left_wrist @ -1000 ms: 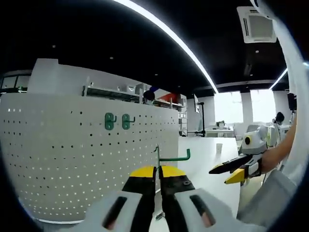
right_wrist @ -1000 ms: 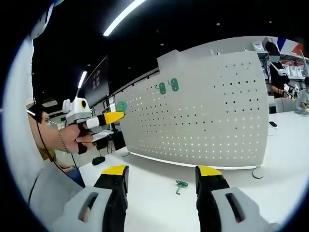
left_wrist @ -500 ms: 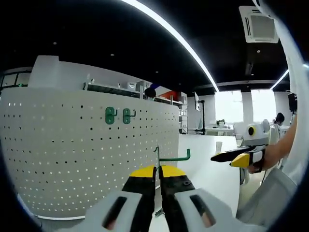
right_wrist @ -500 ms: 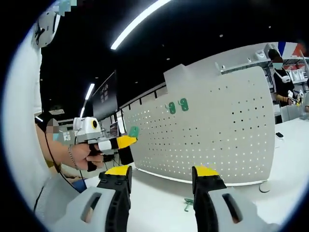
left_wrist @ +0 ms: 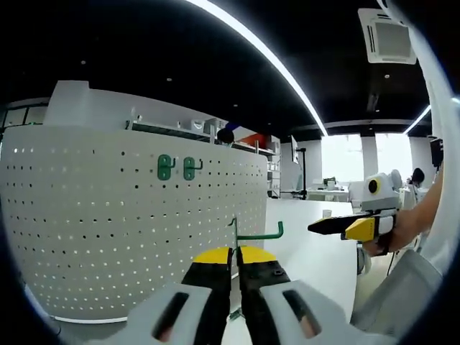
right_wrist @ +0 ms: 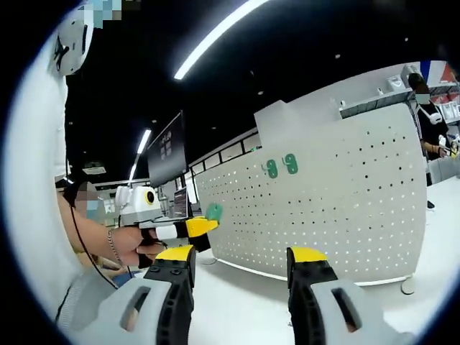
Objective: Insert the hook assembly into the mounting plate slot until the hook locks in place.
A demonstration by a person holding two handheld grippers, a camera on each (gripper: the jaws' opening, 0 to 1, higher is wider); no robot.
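Pegboard ahead of the left gripper, white, perforated, standing upright on the white table. Jaws nearly together, pinching the stem of a green hook, whose arm runs off to the right just above the yellow tips and ends in an upturned tip. Higher on the board, left of the held piece, two more green hooks side by side, already seated in holes. Off to the right, well apart, the right gripper in a hand, black and yellow jaws pointing left toward the board.

From the right gripper view, the same board seen from the other side, the mounted pair up near its top edge. Own jaws spread wide, nothing between them. To the left, the other tool in a hand, with the green piece at its yellow tip, short of the board face; whether touching cannot be told. Far right, a person beyond the board.
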